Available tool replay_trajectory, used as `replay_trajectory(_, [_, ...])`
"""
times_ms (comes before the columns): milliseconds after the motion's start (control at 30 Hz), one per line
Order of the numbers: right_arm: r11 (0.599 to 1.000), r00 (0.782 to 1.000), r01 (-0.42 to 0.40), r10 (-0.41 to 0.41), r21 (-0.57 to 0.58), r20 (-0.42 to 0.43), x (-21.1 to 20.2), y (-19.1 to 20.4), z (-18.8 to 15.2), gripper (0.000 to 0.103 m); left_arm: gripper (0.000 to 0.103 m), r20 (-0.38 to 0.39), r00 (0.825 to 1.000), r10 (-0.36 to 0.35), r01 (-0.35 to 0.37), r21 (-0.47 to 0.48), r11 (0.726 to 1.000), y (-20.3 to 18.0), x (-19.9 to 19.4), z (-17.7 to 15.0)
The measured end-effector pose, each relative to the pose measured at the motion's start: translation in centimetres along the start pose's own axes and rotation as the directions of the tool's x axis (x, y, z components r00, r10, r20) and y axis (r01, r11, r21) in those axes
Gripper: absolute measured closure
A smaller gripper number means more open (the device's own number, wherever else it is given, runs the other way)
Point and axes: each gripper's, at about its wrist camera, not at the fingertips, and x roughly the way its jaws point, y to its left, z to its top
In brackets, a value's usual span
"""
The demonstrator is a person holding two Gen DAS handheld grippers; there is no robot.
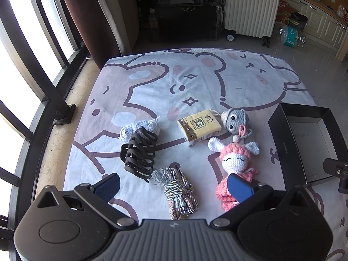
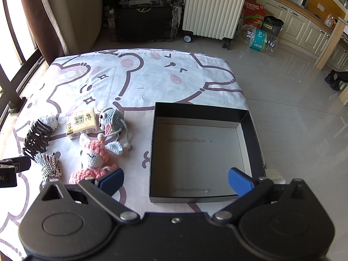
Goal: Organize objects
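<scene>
On the cartoon-print cloth lie a dark claw hair clip [image 1: 139,154], a white crochet piece [image 1: 139,128], a yellow tissue pack [image 1: 199,127], a grey crochet mouse [image 1: 236,120], a pink crochet doll [image 1: 236,165] and a coiled tasselled cord [image 1: 180,191]. My left gripper [image 1: 174,187] is open above the cord, empty. An empty black box [image 2: 202,152] sits to the right. My right gripper [image 2: 176,180] is open over the box's near edge, empty. The doll [image 2: 93,158], mouse [image 2: 111,117], tissue pack [image 2: 81,122], clip [image 2: 37,139] and cord [image 2: 49,167] show left of it.
The cloth-covered table [image 1: 195,80] ends at a window railing [image 1: 32,76] on the left and open tiled floor [image 2: 293,108] on the right. A white suitcase [image 2: 214,6], dark boxes and a large water bottle [image 2: 258,38] stand on the floor beyond.
</scene>
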Motion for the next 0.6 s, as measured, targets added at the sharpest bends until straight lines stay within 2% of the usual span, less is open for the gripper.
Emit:
replay_trajectory(400, [1.0, 1.0, -0.006, 0.006, -0.001, 0.0, 0.11, 0.09, 0.02, 0.0, 0.0, 0.003, 1.0, -0.013, 0.013, 0.028, 1.0, -0.5, 0.07, -0.05])
replay_trajectory(600, [1.0, 1.0, -0.011, 0.012, -0.026, 0.024, -0.01, 0.56, 0.29, 0.0, 0.0, 0.031, 0.999, 0.014, -0.015, 0.037, 0.999, -0.78, -0.06, 0.21])
